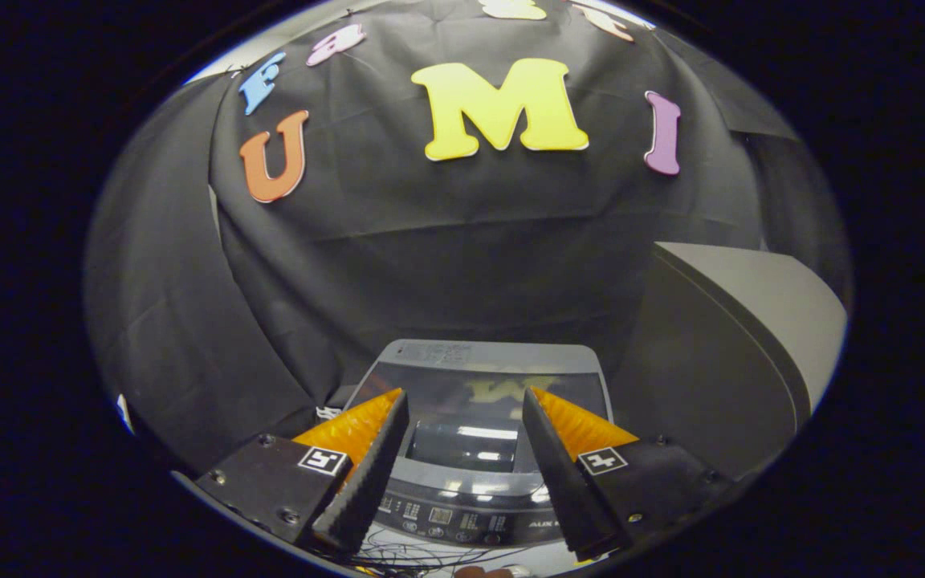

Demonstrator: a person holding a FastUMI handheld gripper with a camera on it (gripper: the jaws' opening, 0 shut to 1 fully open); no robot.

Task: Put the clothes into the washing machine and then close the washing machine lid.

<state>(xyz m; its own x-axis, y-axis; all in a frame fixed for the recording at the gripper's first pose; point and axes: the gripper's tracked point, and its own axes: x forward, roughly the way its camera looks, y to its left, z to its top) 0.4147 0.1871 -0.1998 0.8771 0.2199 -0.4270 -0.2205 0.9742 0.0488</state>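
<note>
1. Nearest to me are the gripper's (462, 449) two fingers, spread wide apart with nothing between them; I hold them open like this because there is no garment in their grasp.
2. Just below the fingers I see a tangle of thin cables (430, 555) lying on the pale surface in front of the machine.
3. Between and just beyond the fingers sits the washing machine (474, 482), seen from above. I have the gripper raised and looking down on it, which I judge suits lining up with its top.
4. Its control panel (462, 520) runs along the near edge, dark, with small buttons and a display.
5. The lid (470, 401) lies flat over the top, dark and glossy, with reflections in its window, and a grey strip along the far edge. It looks closed from here.
6. I cannot pick out any clothes around the machine.
7. A grey box-like object (735, 337) stands just beside the machine on one side, close enough that I would mind it when swinging in.
</note>
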